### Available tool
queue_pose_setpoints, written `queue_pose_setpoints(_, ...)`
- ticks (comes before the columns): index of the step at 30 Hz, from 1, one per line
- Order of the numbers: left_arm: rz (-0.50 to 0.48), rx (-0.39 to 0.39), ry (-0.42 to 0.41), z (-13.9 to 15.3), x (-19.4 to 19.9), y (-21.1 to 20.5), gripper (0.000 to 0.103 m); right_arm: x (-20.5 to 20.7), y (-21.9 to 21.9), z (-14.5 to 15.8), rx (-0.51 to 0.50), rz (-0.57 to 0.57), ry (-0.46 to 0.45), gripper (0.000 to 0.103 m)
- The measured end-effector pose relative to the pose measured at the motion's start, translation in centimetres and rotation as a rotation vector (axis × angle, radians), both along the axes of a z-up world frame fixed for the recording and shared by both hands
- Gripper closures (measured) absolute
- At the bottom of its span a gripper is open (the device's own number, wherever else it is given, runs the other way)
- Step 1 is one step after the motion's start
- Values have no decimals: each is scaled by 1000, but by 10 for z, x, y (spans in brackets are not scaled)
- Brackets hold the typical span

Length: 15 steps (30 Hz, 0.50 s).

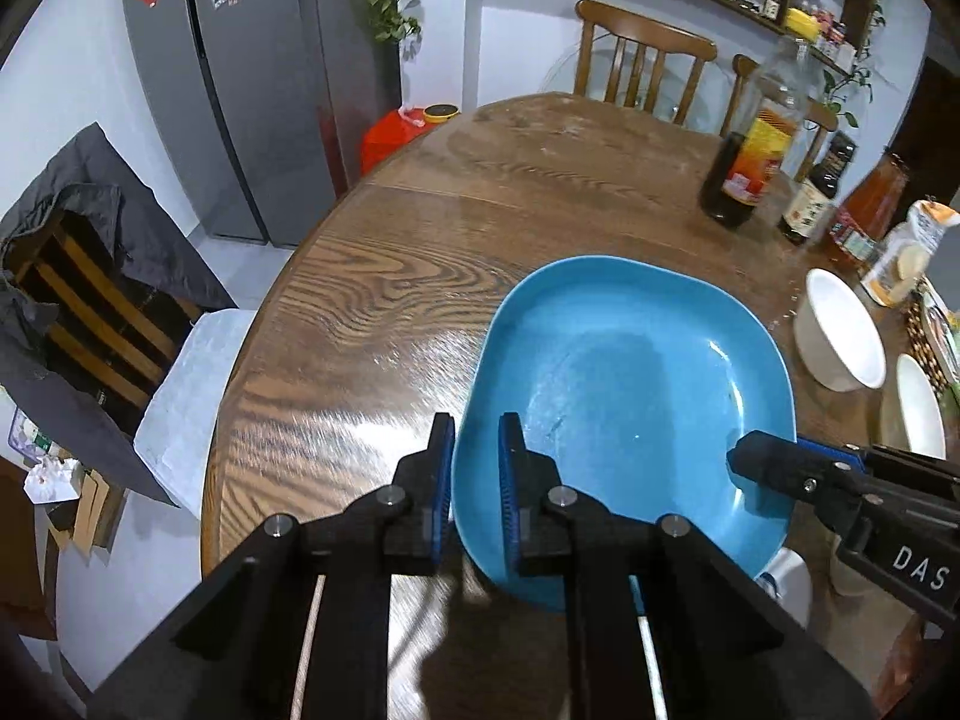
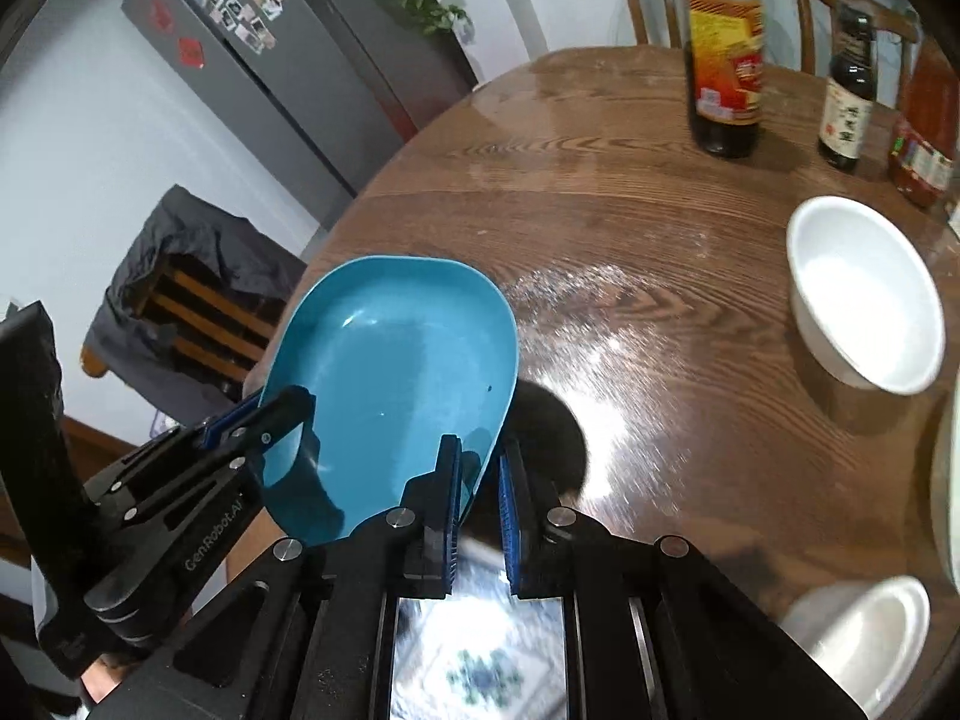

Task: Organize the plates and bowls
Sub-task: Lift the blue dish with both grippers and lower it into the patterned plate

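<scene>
Blue plate (image 1: 624, 384) was held two-handed, clear of the table (image 1: 384, 276).

Your left gripper (image 1: 477, 468) was clamped on the plate's left rim, one finger outside, one inside; your right gripper (image 2: 480, 480) was pinched on the opposite rim the same way. The plate sat between the two grippers, its long axis running away from you, tilted a bit, with its shadow on the wood below. The white bowl (image 2: 864, 294) lay off to the right, well apart from the plate and much nearer your right hand, with a second white dish (image 2: 864, 630) at the near right edge. My read: any stacking move went rightward, right hand leading.
</scene>
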State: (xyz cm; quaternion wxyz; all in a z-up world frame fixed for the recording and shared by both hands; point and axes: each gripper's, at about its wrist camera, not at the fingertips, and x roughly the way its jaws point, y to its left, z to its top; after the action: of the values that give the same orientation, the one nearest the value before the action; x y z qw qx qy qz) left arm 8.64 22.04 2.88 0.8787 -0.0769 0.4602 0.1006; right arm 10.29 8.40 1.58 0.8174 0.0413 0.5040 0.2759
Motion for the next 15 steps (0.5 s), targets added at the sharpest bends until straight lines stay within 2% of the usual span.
queue_pose_setpoints(7, 3, 11, -17, 12, -30, -28, 89, -35, -30, 3, 11, 15, -6, 89)
queue_pose_setpoints(15, -2, 33, -1, 9, -60, -57, 89, -62, -56, -1, 22, 31, 4, 89)
